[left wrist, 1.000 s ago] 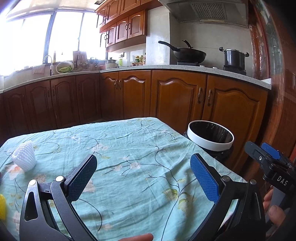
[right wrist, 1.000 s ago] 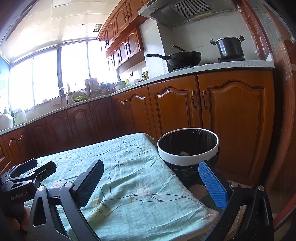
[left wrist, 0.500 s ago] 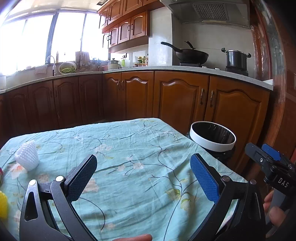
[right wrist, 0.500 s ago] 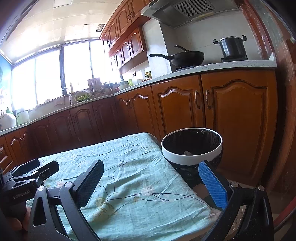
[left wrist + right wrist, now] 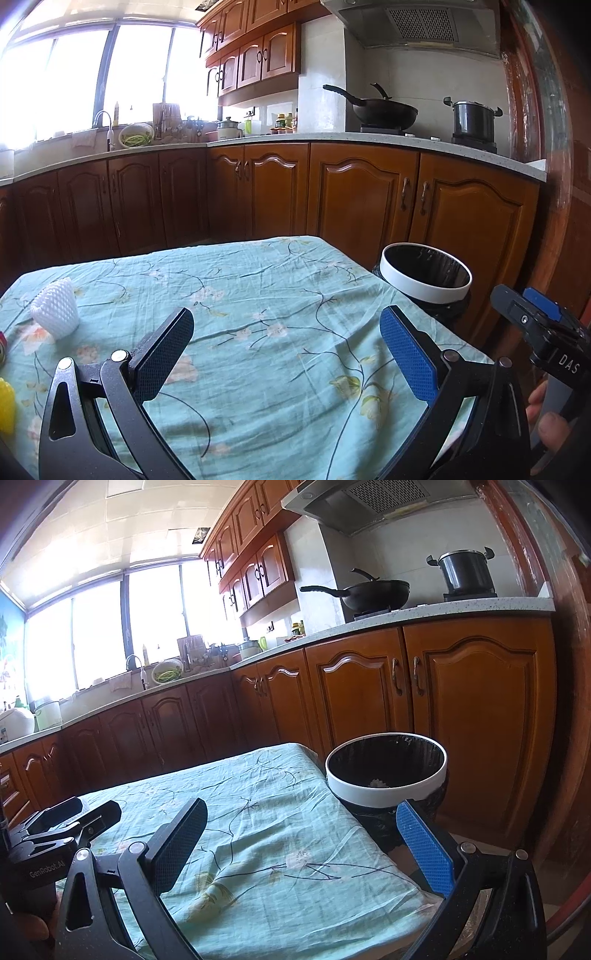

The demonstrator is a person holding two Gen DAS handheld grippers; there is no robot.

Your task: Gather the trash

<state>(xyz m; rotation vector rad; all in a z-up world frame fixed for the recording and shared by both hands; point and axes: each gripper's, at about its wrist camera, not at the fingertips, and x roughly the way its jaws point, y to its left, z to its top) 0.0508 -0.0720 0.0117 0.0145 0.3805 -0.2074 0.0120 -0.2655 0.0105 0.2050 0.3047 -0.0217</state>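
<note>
1. A yellow item (image 5: 6, 404) shows only as a sliver at the tabletop's (image 5: 258, 295) left edge, far from the bin (image 5: 424, 291); what it is cannot be told, so its feel is unknown.
2. A red-and-white can (image 5: 2, 349) peeks in just above the yellow item, mostly cut off. If empty, it is probably light, smooth and easily dented; a hold across its middle seems safest.
3. The foam net (image 5: 55, 312), a white mesh fruit sleeve, stands on the cloth at the far left side from the bin. It looks very light, soft and springy, not fragile or slippery. It will likely squash flat under the pads, so pinching across its upper rim should hold it.
4. The left gripper (image 5: 286, 354) hovers over the middle of the cloth, jaws spread wide, nothing between them.
5. The right gripper (image 5: 299, 840) hangs over the tabletop's edge nearest the bin, jaws also wide apart and empty.
6. The bin, white-rimmed with a black liner, stands on the floor just off the tabletop's right edge; a small white scrap (image 5: 378, 783) lies inside.
7. Light trash may cling to the pads or drift, so releasing low over the bin seems wise.
</note>
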